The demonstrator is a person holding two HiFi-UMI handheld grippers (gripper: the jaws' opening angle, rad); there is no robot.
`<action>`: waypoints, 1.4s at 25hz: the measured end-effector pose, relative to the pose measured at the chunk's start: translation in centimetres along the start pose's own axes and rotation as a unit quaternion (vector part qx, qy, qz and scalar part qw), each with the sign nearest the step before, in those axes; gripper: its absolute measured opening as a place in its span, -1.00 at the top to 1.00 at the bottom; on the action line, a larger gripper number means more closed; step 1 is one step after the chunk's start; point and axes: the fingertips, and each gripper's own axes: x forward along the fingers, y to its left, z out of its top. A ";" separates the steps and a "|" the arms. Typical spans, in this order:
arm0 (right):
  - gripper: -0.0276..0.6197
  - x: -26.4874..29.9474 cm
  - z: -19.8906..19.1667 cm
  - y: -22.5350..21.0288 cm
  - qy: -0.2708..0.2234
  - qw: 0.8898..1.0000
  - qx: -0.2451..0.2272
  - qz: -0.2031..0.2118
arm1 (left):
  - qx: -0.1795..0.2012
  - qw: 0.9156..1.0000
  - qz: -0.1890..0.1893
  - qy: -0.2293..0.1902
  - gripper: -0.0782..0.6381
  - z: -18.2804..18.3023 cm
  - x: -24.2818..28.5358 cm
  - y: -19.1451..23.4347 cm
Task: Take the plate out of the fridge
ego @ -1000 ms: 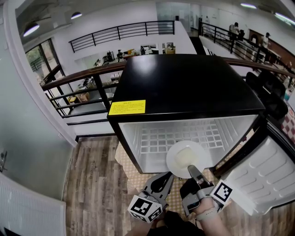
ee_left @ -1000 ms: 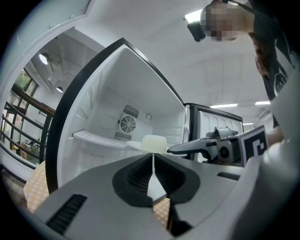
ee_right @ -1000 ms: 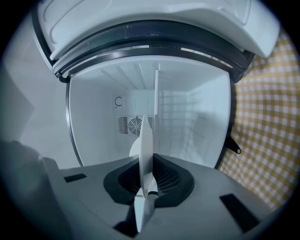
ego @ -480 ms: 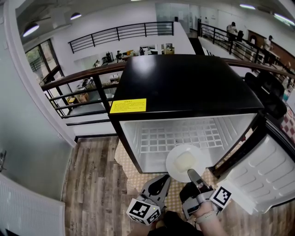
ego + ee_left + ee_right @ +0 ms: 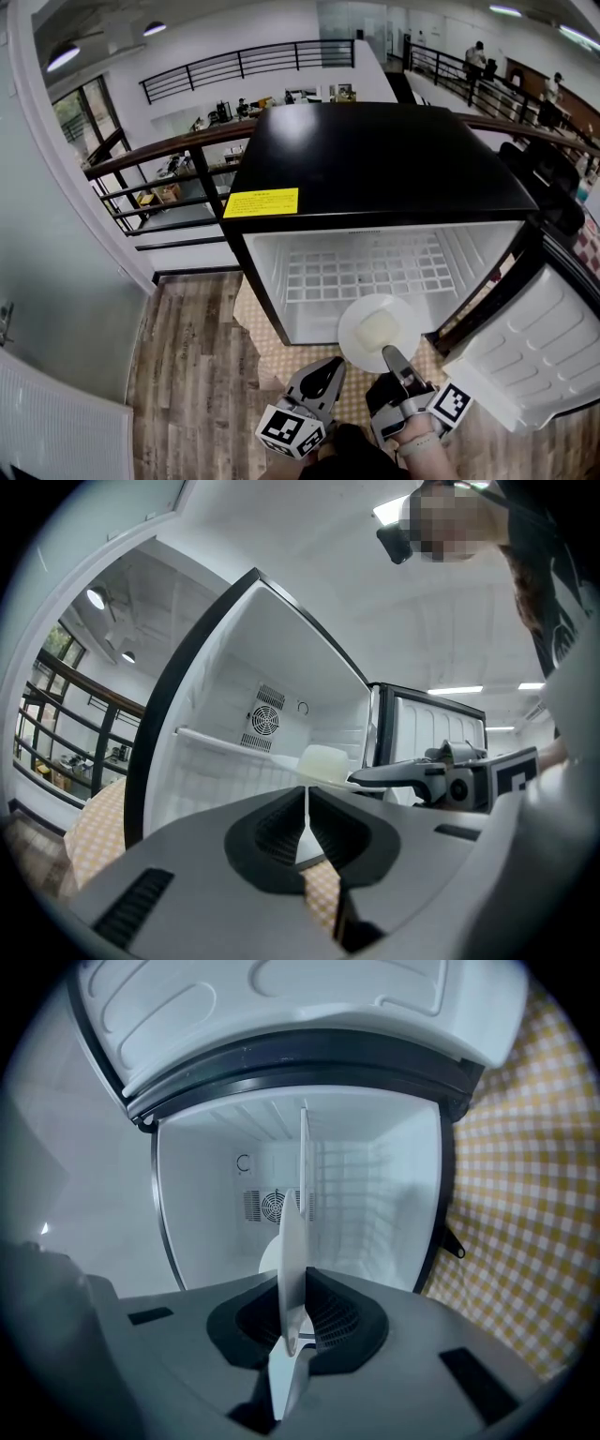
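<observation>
Railed mezzanine, wood floor (image 5: 187, 375): a black-topped fridge (image 5: 375, 178) stands open, only its wire shelf (image 5: 356, 272) seen inside. The plate (image 5: 352, 339), bearing a pale block (image 5: 378, 327), hangs at the fridge mouth, near rim pinched by the right gripper's (image 5: 392, 358) fingers. The left gripper's (image 5: 328, 377) fingers are closed, empty. The plate is probably stiff, slick and breakable; carry it level.

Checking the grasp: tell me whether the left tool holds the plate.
No, the left tool is shut empty; the right tool grips the plate.
</observation>
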 end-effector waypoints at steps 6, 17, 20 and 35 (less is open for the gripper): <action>0.75 -1.0 -0.9 -0.7 0.007 1.000 0.005 -0.001 | 0.001 1.000 -0.002 0.007 0.73 -0.6 -1.0 -0.6; 0.75 -2.4 -2.2 -2.5 0.004 1.000 0.015 -0.011 | 0.000 1.000 0.002 0.013 0.73 -1.6 -2.7 -1.1; 0.75 -2.6 -2.3 -2.8 0.003 1.000 0.016 -0.013 | -0.002 1.000 0.004 0.012 0.73 -1.8 -3.0 -1.1; 0.75 -4.4 -2.3 -4.4 -0.007 0.999 0.018 -0.027 | -0.003 1.000 0.005 0.009 0.73 -2.8 -3.7 -1.4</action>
